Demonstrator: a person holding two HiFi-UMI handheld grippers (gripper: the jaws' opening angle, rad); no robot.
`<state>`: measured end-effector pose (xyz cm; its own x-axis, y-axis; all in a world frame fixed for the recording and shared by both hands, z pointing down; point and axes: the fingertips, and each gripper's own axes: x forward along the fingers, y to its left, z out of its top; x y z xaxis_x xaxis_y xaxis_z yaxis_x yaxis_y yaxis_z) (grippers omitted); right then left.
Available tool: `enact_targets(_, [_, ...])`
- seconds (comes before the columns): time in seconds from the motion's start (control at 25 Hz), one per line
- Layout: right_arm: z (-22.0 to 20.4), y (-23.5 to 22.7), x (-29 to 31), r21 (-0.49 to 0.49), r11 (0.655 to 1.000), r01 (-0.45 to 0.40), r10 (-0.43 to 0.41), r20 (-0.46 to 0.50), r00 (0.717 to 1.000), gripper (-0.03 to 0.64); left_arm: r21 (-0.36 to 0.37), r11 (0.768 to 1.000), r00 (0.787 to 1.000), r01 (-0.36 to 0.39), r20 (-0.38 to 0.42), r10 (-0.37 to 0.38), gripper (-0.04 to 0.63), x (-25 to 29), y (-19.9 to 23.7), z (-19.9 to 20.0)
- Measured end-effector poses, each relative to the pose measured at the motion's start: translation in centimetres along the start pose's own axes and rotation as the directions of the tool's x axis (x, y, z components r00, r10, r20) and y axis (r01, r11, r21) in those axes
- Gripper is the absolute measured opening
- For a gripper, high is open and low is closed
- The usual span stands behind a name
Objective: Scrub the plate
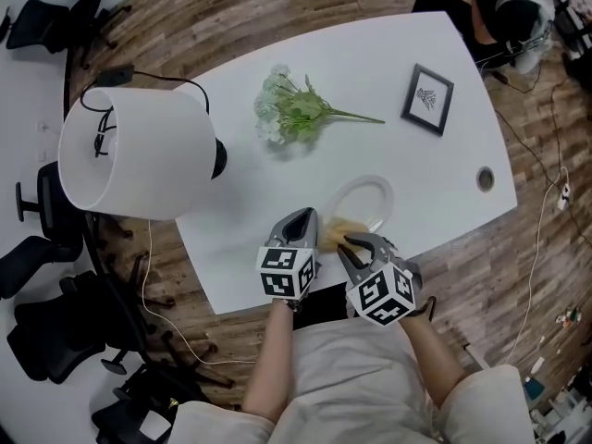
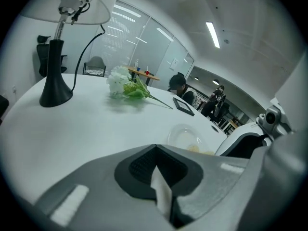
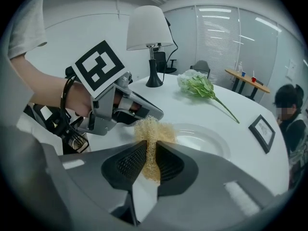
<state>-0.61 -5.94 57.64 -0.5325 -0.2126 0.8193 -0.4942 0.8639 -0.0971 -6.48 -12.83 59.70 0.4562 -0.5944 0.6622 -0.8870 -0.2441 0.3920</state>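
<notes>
**Sponge at the plate's near rim, right claw closest**

The plate (image 1: 368, 192) lies flat on the white table (image 1: 435, 169), near the edge where the person stands; it looks bare and clean in all three views. The right claw (image 3: 149, 149) is pinched on a yellow sponge (image 3: 155, 130); the sponge's long axis runs out along the jaws and its free end pokes past the tips. From that claw the plate sits just ahead and a little to the right; in the head view the sponge overlaps the plate's near rim (whether it touches the rim or hangs just above it, I cannot tell). The left claw (image 2: 155, 149) is pressed together with nothing between the jaws; its tips rest just beside the plate's left rim, apart from it, and close to the sponge.

My reading: scrubbing has not begun; the coming move is short, forward and down, to bring the sponge's free end into the dish; the right hand is the nearer and already aimed along that line. The left claw is placed to steady the rim; unsteadied, a light plate near the table edge may slide under the strokes.
</notes>
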Motion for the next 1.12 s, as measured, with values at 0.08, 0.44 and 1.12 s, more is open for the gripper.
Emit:
enact_targets(0.08, [-0.5,-0.7,-0.3,0.019,1.0,0.021,-0.021,-0.001,1.0,0.087,0.029,1.0,1.0,0.0,-0.009,0.001,0.001,0.1,-0.2,-0.1])
enact_targets(0.44, [-2.3,-7.5,-1.3,0.095,0.982,0.166,-0.163,-0.04,0.986,0.089,0.035,0.999,0.999,0.038,-0.013,-0.038,0.002,0.1,-0.6,-0.2])
enact_targets(1.12, [0.6,-14.7,-1.4,0.109,0.936,0.334,-0.335,-0.007,0.942,0.089,0.046,0.998,0.999,0.047,-0.023,-0.046,0.0,0.1,-0.8,-0.3])
